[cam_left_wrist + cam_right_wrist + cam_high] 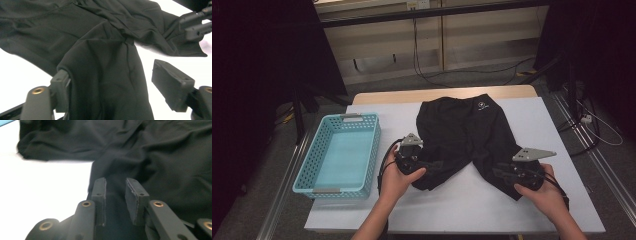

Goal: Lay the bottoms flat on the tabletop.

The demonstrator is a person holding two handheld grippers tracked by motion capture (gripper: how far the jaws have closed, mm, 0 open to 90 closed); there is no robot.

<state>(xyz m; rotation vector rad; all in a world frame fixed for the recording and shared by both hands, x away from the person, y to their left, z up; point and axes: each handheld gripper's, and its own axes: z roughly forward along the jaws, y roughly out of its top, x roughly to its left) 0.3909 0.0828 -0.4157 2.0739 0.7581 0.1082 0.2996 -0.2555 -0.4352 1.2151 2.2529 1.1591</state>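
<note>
Black shorts point(462, 135) lie spread on the white table, waistband at the far side and both legs pointing toward me. My left gripper point(424, 167) is at the hem of the left leg. In the left gripper view its jaws point(110, 75) stand wide open, with the cloth point(105, 62) bunched between them and resting against one jaw only. My right gripper point(498, 172) is at the hem of the right leg. Its jaws point(115, 182) stand a narrow gap apart over the dark cloth point(150, 157), and the pads are not pressing together.
A turquoise mesh basket point(374, 150) with nothing in it stands at the table's left side, next to my left hand. Bare white tabletop point(452, 210) lies between my hands and the front edge. Cables run across the floor behind the table.
</note>
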